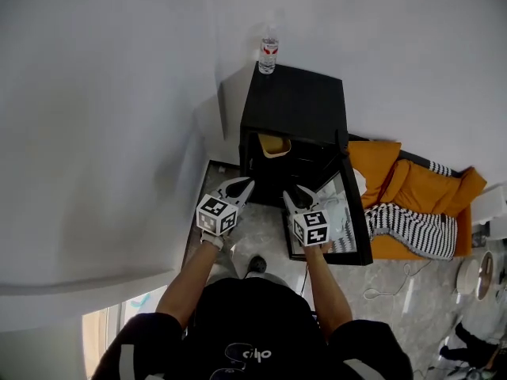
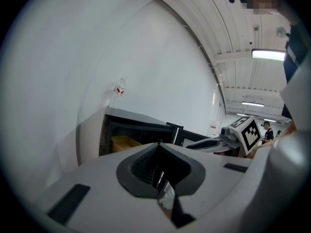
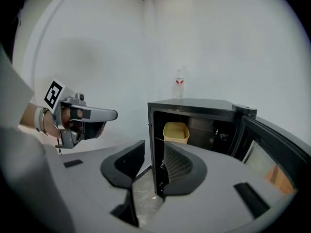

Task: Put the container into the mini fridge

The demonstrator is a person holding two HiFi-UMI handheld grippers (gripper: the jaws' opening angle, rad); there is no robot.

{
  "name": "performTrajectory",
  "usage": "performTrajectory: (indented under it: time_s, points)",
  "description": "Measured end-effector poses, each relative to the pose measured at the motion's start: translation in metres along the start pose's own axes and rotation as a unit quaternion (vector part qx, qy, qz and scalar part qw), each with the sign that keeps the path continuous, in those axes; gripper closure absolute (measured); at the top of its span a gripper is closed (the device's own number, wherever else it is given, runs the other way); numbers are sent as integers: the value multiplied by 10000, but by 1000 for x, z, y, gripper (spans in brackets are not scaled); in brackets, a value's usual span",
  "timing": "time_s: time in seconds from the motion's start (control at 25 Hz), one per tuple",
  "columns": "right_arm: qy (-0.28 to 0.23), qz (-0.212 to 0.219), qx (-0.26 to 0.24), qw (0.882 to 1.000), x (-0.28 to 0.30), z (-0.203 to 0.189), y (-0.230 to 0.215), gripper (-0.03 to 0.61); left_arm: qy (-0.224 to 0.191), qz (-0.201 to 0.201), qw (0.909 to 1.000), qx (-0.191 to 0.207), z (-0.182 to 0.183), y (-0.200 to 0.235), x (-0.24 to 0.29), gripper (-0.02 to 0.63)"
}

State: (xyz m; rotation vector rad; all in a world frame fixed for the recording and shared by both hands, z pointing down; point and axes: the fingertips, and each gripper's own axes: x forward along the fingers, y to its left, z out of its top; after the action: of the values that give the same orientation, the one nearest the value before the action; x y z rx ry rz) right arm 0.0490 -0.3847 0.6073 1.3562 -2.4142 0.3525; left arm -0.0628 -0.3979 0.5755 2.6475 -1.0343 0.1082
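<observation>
The black mini fridge (image 1: 295,105) stands at the upper middle of the head view with its door (image 1: 352,212) swung open to the right. The yellow container (image 1: 273,144) sits on the upper shelf inside it. A water bottle (image 1: 268,51) stands on the fridge top. Both claws hover in front of the opening, near the frame's centre. The left claw (image 1: 242,187) is closed and empty, while the right claw (image 1: 291,198) is narrowly parted with nothing between its jaws.

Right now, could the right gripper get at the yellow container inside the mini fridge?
Probably yes. The door stands swung wide, the yellow container sits on an upper shelf, and nothing lies between it and the right gripper, whose jaws are empty.
</observation>
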Motion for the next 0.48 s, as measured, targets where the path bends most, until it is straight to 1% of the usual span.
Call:
performTrajectory:
  time_s: [0.12, 0.16, 0.2, 0.48]
  points:
    - [-97, 21, -73, 9999, -15, 9, 0, 540, -67, 20, 10000, -20, 4, -8, 0, 607]
    - [-129, 25, -107, 9999, -19, 11, 0, 559, -86, 22, 10000, -26, 5, -10, 0, 607]
    - [-156, 36, -130, 9998, -22, 13, 0, 569, -103, 18, 9999, -25, 6, -12, 1, 607]
    - [-245, 131, -94, 9996, -33, 21, -2, 571, -122, -15, 9999, 56, 13, -24, 7, 607]
